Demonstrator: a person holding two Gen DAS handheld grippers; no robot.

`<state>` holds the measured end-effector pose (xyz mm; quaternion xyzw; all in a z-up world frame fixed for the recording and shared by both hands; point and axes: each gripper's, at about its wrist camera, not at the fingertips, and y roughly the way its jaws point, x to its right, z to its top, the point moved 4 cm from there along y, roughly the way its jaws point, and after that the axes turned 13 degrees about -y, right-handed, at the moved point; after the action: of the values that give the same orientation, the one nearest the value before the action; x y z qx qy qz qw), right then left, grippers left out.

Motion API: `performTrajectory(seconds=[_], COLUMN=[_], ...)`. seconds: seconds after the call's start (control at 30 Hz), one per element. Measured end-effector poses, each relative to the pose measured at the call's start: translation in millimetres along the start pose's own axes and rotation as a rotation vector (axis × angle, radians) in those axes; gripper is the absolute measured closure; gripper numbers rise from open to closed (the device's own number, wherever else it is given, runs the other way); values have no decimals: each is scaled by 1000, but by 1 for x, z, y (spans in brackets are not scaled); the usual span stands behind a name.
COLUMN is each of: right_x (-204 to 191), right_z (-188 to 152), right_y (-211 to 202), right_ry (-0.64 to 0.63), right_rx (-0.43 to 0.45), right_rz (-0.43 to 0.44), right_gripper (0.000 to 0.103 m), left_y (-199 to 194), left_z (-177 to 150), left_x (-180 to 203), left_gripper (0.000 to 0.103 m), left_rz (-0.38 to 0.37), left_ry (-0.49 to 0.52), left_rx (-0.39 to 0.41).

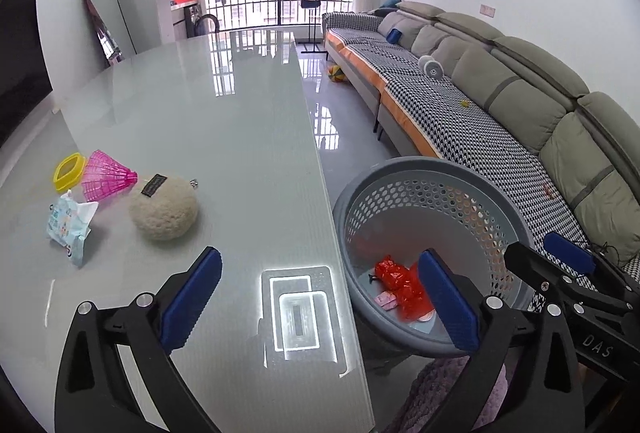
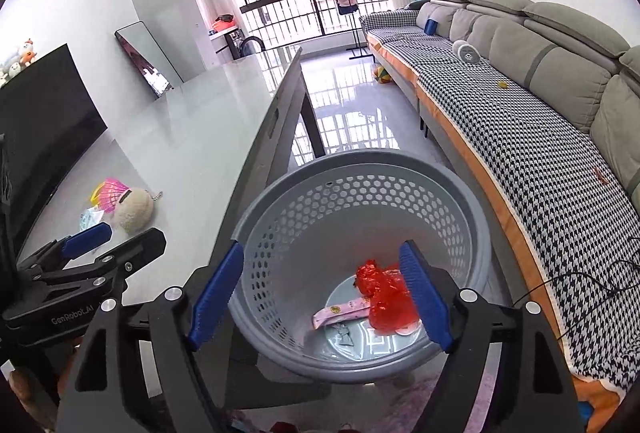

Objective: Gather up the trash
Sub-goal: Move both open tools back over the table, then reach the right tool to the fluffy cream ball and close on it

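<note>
A grey perforated basket stands on the floor at the table's right edge. Inside it lie a crumpled red plastic wrapper and a pink wrapper. My left gripper is open and empty, over the table's near edge and the basket's rim. My right gripper is open above the basket with nothing between its pads. A blue-white tissue pack lies on the table at the left.
Next to the pack on the glossy grey table sit a pink shuttlecock, a yellow ring and a beige plush ball. A long sofa runs along the right wall, with tiled floor between.
</note>
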<state>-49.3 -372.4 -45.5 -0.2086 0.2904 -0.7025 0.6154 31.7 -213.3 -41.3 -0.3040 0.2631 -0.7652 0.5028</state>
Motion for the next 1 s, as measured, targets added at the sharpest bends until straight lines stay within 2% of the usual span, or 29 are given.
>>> performTrajectory(seconds=[0.27,0.6,0.8,1.0], right_x=[-40,-105,-151,-196], right_z=[7,26,43,60], right_y=[7,36,62,97], right_ry=[-69,-147,-242,-335], right_rx=[30,38,13,-32], right_rz=[65,212,269,307], right_gripper=[22,20,20,20], left_y=[-10,-22,-24,-28], left_z=[-3,-1,0,-2], left_x=[-42,-122,-175,-218], left_gripper=[6,6,6,6], left_rz=[34,142,231,284], left_ry=[-67,-167,-238,-301], left_rx=[8,40,51,51])
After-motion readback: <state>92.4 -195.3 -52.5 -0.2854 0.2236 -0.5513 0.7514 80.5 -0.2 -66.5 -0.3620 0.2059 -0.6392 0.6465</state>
